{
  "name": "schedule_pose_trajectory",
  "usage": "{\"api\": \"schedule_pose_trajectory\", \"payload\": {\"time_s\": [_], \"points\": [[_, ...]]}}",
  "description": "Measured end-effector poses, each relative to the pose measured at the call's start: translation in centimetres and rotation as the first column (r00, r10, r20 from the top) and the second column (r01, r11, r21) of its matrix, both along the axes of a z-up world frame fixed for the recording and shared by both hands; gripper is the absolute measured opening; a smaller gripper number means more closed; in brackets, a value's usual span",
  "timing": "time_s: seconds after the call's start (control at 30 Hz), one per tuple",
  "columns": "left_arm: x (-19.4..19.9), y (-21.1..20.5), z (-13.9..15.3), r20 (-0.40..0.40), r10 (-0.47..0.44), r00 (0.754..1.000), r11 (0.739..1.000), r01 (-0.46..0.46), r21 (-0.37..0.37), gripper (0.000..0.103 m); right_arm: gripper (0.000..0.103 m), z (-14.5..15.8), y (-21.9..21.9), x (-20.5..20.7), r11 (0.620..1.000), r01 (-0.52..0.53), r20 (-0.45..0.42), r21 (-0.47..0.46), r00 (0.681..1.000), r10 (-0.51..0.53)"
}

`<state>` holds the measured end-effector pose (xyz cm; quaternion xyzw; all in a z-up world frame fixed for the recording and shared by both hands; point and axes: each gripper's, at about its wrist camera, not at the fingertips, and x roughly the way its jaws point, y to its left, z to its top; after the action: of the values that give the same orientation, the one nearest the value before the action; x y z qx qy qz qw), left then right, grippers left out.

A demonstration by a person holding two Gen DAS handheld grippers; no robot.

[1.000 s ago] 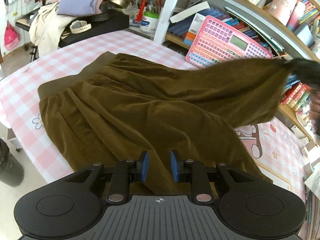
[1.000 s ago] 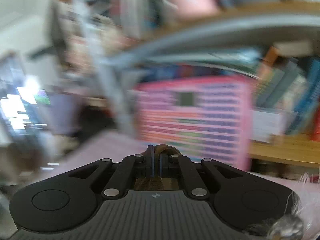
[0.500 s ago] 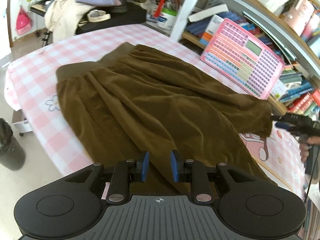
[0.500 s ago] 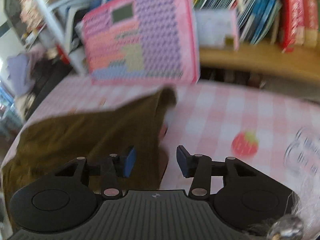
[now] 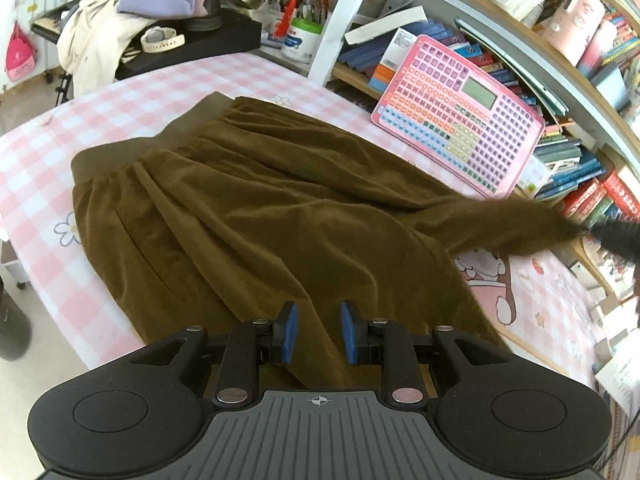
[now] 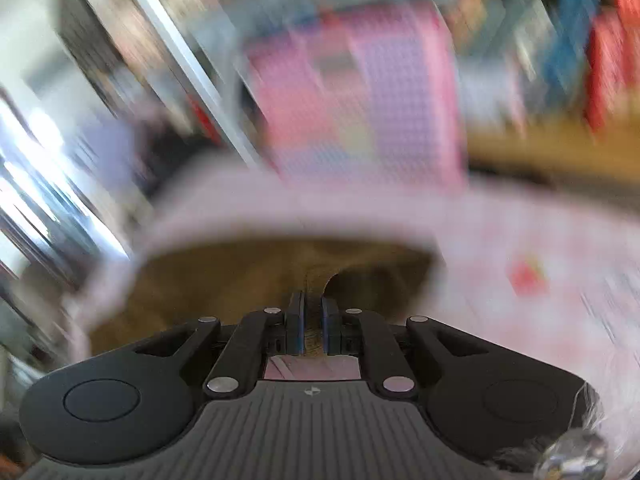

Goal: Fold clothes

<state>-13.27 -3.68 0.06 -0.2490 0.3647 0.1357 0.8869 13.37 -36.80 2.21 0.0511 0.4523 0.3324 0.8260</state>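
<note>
Room: cluttered bookshelves [image 5: 580, 80] behind a bed or table under a pink checked cover [image 5: 152, 88]; a pink keyboard toy [image 5: 460, 116] leans on the shelf.

Left wrist view, garment: brown velvety skirt [image 5: 248, 216] lies spread on the cover, waistband [image 5: 144, 140] at the far left, hem toward the camera.

Left wrist view, left gripper [image 5: 318, 334]: jaws parted a little over the near hem, nothing between the blue pads.

Left wrist view, change: half a second ago the far right corner lay flat with the right gripper open beside it; now that corner [image 5: 532, 224] is lifted and stretched off the cover, smeared by motion.

Right wrist view, right gripper [image 6: 311, 330]: pads closed with a strip of brown cloth pinched between them, where half a second ago they stood wide apart.

Meaning: in my judgement a fold or a straightening pull is under way; which one, the pictures do not settle.

Hard to see: right view is heavily blurred; in the left view the right gripper [image 5: 616, 236] is only a dark smear at the edge, and the near hem is hidden under the left gripper's body.
</note>
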Motion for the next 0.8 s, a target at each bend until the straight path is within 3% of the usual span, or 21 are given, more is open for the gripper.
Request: {"api": "schedule_pose_trajectory", "payload": {"time_s": [0.07,0.13,0.17,0.23,0.3,0.4,0.5,0.57,0.6,0.63,0.67,0.73,0.8], "points": [[0.1,0.1,0.0,0.004,-0.007,1.0,1.0,0.007,-0.003,0.024,0.008,-3.6,-0.2,0.1,0.984,0.028,-0.104,-0.175,0.993,-0.047],[0.1,0.1,0.1,0.008,-0.015,1.0,1.0,0.015,0.0,0.024,0.013,-5.1,-1.0,-0.2,0.985,0.062,-0.16,-0.159,0.983,-0.088],[0.0,0.1,0.1,0.008,-0.018,1.0,1.0,0.018,0.0,0.024,0.015,-4.7,-1.3,-0.1,0.986,0.082,-0.142,-0.142,0.985,-0.102],[-0.3,0.3,0.1,0.003,-0.018,1.0,1.0,0.018,0.002,0.024,0.038,-4.1,-1.7,0.2,0.987,0.12,-0.107,-0.107,0.986,-0.131],[-0.7,0.4,0.1,-0.002,-0.013,1.0,1.0,0.013,0.006,0.024,0.038,-3.3,-2.0,0.9,0.986,0.156,-0.057,-0.065,0.985,-0.16],[-1.3,0.6,0.3,-0.005,0.002,1.0,1.0,-0.002,0.016,0.024,0.036,-2.8,-1.1,3.7,0.981,0.191,0.006,-0.035,0.982,-0.191],[-2.0,0.8,0.6,-0.007,0.018,1.0,1.0,-0.018,0.026,0.024,0.035,-3.5,1.3,6.8,0.974,0.211,0.059,-0.076,0.976,-0.207],[-2.5,1.0,0.7,-0.01,0.031,0.999,0.999,-0.031,0.034,0.024,0.035,-4.5,2.6,8.8,0.965,0.241,0.049,-0.101,0.97,-0.237],[-2.8,1.1,0.8,-0.011,0.041,0.999,0.998,-0.041,0.038,0.024,0.029,-4.9,3.0,9.4,0.961,0.255,0.044,-0.109,0.967,-0.252],[-3.1,1.2,0.9,-0.012,0.051,0.999,0.998,-0.051,0.042,0.024,0.013,-4.9,3.1,9.4,0.965,0.245,0.06,-0.094,0.969,-0.24],[-3.4,1.4,1.0,-0.013,0.065,0.998,0.997,-0.064,0.044,0.024,0.004,-4.9,3.3,9.5,0.969,0.235,0.076,-0.078,0.971,-0.229],[-4.1,1.8,1.1,-0.013,0.097,0.995,0.994,-0.097,0.047,0.024,0.003,-4.9,3.5,9.4,0.975,0.216,0.116,-0.049,0.971,-0.209],[-4.8,2.3,1.2,-0.014,0.129,0.991,0.99,-0.129,0.05,0.024,0.003,-3.7,3.6,8.1,0.97,0.239,0.251,-0.035,0.942,-0.222]]}}
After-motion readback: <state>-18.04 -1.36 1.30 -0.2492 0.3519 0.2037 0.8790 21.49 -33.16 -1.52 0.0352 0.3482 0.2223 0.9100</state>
